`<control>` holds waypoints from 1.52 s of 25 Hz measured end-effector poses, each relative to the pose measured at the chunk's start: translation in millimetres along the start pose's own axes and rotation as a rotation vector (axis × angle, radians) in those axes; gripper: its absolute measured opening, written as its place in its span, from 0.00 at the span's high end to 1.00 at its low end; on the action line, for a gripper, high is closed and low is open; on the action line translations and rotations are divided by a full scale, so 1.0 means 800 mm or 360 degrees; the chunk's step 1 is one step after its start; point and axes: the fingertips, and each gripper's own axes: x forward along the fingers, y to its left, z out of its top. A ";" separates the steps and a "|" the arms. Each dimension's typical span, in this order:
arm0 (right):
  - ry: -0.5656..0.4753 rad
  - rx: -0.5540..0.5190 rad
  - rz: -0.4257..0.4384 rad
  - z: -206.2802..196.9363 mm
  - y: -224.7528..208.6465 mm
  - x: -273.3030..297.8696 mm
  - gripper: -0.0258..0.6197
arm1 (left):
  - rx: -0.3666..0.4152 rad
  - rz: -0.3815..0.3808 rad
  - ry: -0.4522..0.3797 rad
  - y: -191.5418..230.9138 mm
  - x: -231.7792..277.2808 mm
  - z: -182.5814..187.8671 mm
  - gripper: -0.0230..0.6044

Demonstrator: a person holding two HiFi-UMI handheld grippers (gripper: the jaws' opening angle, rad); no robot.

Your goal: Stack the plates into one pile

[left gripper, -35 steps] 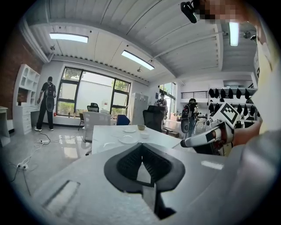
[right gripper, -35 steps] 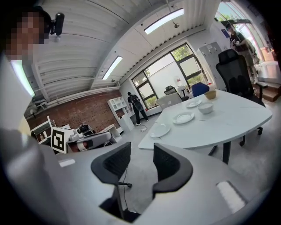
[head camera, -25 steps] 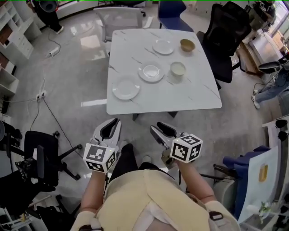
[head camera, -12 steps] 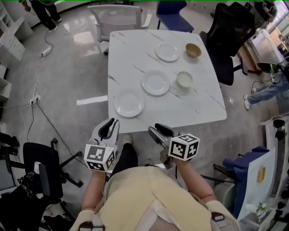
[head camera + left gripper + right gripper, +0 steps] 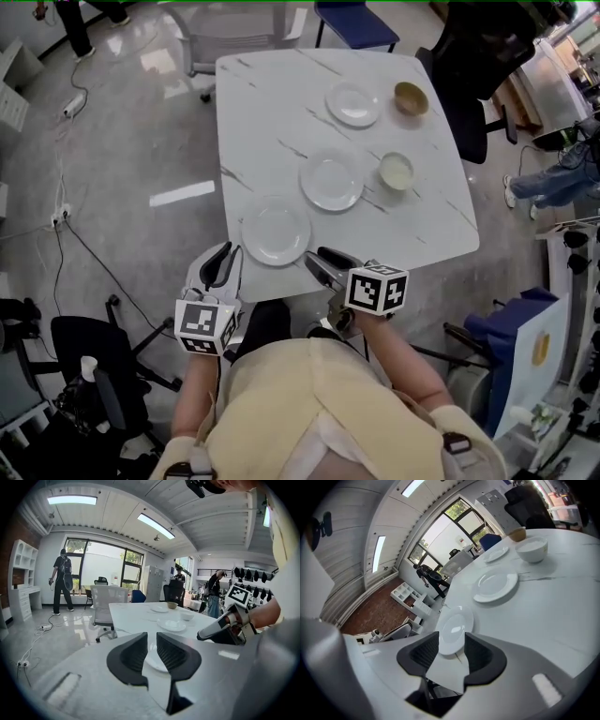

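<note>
Three white plates lie on a white marbled table [image 5: 262, 103], none yet stacked. The near plate [image 5: 276, 232] is close to the table's near edge, the middle plate [image 5: 331, 180] is further in and to the right, and the far plate [image 5: 352, 102] is well beyond it. A white bowl [image 5: 397, 172] stands just right of the middle plate, and a brown bowl [image 5: 411, 97] stands right of the far plate.

The left gripper [image 5: 151, 640] and the right gripper [image 5: 452, 638] are held at the near edge, one on each side of the near plate, touching nothing. The left jaws show only a narrow gap, having just been opening, with nothing between them. The right jaws are spread wider and empty, with the near plate in line beyond them.

Likely hazards:
(a) The near plate sits close to the edge, so a rim nudged or dragged toward the near side could tip it off the table.
(b) The left gap looks too slim to take a rim; brought in as it stands, it would probably shove the plate rather than pinch it.
(c) The glaze appears smooth, so a shallow pinch at the rim may slip once the plate is lifted.
(d) A plate carried to the middle plate passes near the white bowl, and a low or wide path could knock it
</note>
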 end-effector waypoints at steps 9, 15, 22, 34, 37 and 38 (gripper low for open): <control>0.0016 0.0185 -0.0159 0.013 -0.022 0.039 0.71 | 0.0025 -0.0095 0.0090 0.032 0.039 -0.005 0.87; 0.0028 0.0273 -0.0274 0.010 -0.036 0.050 0.70 | 0.0036 -0.0161 0.0116 0.040 0.057 -0.007 0.87; 0.0032 0.0314 -0.0324 0.010 -0.043 0.058 0.71 | 0.0019 -0.0224 0.0133 0.045 0.068 -0.016 0.87; -0.0014 0.0260 -0.0462 0.017 -0.055 0.069 0.83 | 0.0017 -0.0273 0.0141 0.053 0.080 -0.019 0.87; -0.0016 0.0210 -0.0511 0.016 -0.055 0.069 0.84 | 0.0013 -0.0280 0.0143 0.055 0.082 -0.020 0.87; -0.0014 0.0190 -0.0530 0.016 -0.055 0.069 0.85 | 0.0011 -0.0282 0.0143 0.056 0.082 -0.020 0.87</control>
